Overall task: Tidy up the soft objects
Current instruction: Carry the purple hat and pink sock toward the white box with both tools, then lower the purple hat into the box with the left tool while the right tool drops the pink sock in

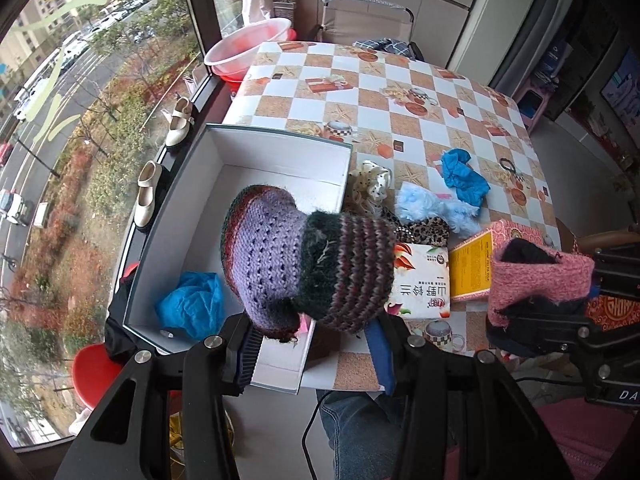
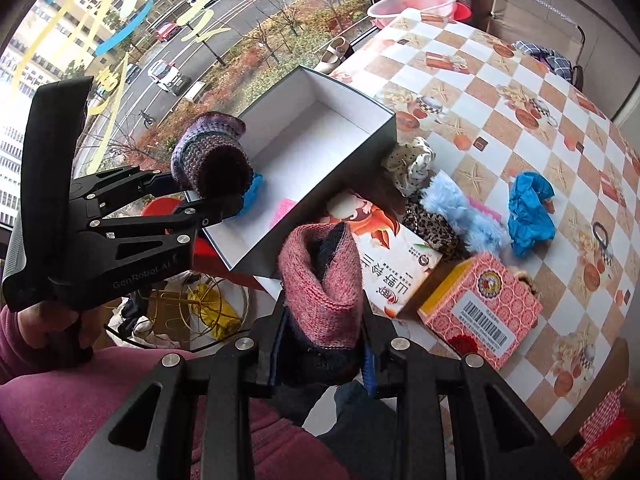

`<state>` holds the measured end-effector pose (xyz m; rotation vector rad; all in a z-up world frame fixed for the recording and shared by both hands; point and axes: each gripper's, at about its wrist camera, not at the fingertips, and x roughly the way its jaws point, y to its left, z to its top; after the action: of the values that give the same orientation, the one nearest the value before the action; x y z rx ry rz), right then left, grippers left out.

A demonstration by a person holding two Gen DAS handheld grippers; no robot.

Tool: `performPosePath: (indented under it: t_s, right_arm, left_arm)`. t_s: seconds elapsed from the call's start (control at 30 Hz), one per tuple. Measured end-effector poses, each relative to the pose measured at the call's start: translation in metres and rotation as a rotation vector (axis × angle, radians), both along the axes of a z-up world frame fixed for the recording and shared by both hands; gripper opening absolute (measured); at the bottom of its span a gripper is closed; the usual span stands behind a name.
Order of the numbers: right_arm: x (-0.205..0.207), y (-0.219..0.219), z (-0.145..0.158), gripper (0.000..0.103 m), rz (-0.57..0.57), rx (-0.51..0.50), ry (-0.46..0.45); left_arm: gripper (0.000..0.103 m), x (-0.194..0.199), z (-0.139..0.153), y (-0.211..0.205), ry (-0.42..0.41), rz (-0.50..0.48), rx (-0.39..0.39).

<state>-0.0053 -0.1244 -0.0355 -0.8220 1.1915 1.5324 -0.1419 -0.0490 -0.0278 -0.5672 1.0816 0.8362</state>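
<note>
Purple knit sock (image 1: 280,256) gripped in the left tool (image 1: 312,332) above the white box (image 1: 280,152); pink sock (image 2: 320,280) gripped in the right tool (image 2: 320,356) over the surface (image 2: 500,80) edge. Left tool body reads "GenRobot.AI"; carton (image 2: 384,252) beside the box reads "山野珍三".

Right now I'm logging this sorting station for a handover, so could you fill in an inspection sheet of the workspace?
Surface: table with checkered cloth.
Job's things: white box holds a blue crumpled piece; blue fluffy item, leopard fabric, dotted scrunchie and blue glove lie on the cloth.
Clutter: tea carton, red patterned box.
Grippers: left claw shut on purple knit hat; right claw shut on pink knit piece.
Cables: black cable below the table edge.
Surroundings: window, shoes on the sill, pink basin.
</note>
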Motion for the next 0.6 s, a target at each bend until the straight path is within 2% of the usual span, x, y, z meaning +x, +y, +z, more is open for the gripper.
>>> performPosePath:
  t_s: [0.3, 0.6]
  right_arm:
    - [-0.016, 0.041, 0.019, 0.031, 0.070, 0.060, 0.009]
    - [-0.032, 0.068, 0.028, 0.031, 0.126, 0.075, -0.007]
  left_arm:
    - [0.051, -0.039, 0.008, 0.030, -0.028, 0.157, 0.021]
    - [0.051, -0.052, 0.000, 0.046, -0.025, 0.202, 0.015]
